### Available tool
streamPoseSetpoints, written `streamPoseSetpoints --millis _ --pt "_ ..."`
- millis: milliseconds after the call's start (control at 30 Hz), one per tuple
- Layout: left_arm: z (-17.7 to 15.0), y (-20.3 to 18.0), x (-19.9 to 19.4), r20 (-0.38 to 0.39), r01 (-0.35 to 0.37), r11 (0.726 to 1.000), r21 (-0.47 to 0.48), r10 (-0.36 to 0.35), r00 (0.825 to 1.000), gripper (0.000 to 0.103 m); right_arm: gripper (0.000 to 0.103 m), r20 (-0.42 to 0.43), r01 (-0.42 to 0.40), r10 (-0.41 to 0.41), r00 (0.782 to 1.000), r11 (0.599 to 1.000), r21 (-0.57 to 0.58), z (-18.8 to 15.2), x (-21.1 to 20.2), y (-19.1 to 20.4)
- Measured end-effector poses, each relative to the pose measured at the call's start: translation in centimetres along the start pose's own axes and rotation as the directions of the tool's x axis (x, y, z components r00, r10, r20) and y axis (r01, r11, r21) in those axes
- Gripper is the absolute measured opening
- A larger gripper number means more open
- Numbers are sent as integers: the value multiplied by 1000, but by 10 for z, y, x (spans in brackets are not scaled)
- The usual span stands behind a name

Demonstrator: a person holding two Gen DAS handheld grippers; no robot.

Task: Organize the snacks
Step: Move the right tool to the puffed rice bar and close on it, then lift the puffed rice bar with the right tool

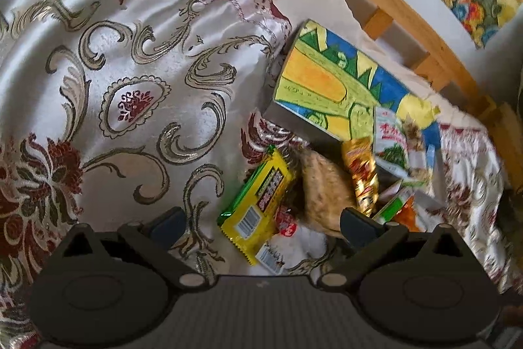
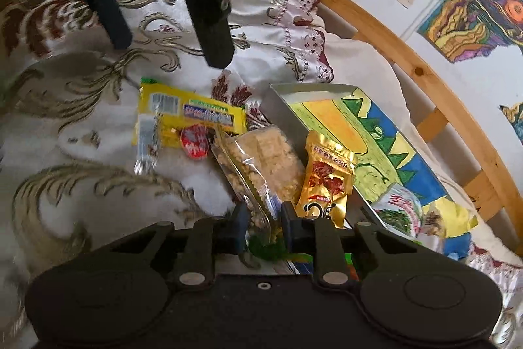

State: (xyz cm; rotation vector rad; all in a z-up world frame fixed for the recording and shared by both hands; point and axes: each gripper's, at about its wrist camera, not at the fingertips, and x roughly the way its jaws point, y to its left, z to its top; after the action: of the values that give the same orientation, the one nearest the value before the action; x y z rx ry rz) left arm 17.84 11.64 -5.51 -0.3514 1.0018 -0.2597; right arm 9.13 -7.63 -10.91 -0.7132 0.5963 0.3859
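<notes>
The right gripper (image 2: 261, 226) has its jaws pinching the near edge of the clear cracker packet (image 2: 261, 162), likely to carry it to the painted box (image 2: 359, 133) just beyond. The left gripper (image 1: 263, 223) hangs with jaws spread over the yellow bar (image 1: 258, 201), holding nothing.

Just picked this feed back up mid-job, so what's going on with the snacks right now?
A person is sorting snacks on a patterned bedspread with a gripper in each hand. The right gripper is shut on the edge of the clear bag of puffed snack. The left gripper hangs open above the yellow packet, holding nothing. A gold pouch leans at the rim of the painted box, which already holds a few packets.
</notes>
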Motion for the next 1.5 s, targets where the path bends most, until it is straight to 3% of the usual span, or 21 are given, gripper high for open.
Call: streamPoseSetpoints --millis 200,333,500,667,767,967,1100,1133,1233,1400,1500 --pt "-10 -21 2 -1 -77 979 188 79 997 102 23 -13 -56 55 998 984 -169 -17 -36 3" --pt "-19 -35 9 5 -122 941 314 127 992 102 24 -42 -98 92 995 981 -166 -25 -52 3" --pt "-24 -41 17 3 -149 912 383 160 987 102 39 -89 -204 208 974 978 48 -25 -56 -16" --pt "-23 -41 20 11 -165 907 389 175 985 102 64 -23 -287 305 952 917 276 -17 -57 -43" --pt "-22 -44 25 24 -190 894 405 197 980 102 70 -3 -313 340 940 868 387 -13 -48 -49" --pt "-24 -49 35 29 -202 866 457 213 977 102 81 -13 -290 339 941 824 486 -7 -15 -43" --pt "-21 -48 35 30 -200 874 442 208 978 102 80 -49 -261 317 947 849 460 -8 -6 -32" --pt "-20 -48 34 33 -199 875 440 206 978 102 73 -56 -253 310 949 857 449 -9 -6 -31" --pt "-19 -50 30 49 -191 877 442 189 981 102 71 -89 -228 293 952 871 435 -8 -12 -35" --pt "-23 -59 27 64 -164 867 470 152 986 101 71 -173 -171 256 951 902 396 -21 -37 -47" --pt "-29 -68 27 74 -148 854 499 128 989 101 71 -200 -149 251 947 896 419 -34 -49 -56"
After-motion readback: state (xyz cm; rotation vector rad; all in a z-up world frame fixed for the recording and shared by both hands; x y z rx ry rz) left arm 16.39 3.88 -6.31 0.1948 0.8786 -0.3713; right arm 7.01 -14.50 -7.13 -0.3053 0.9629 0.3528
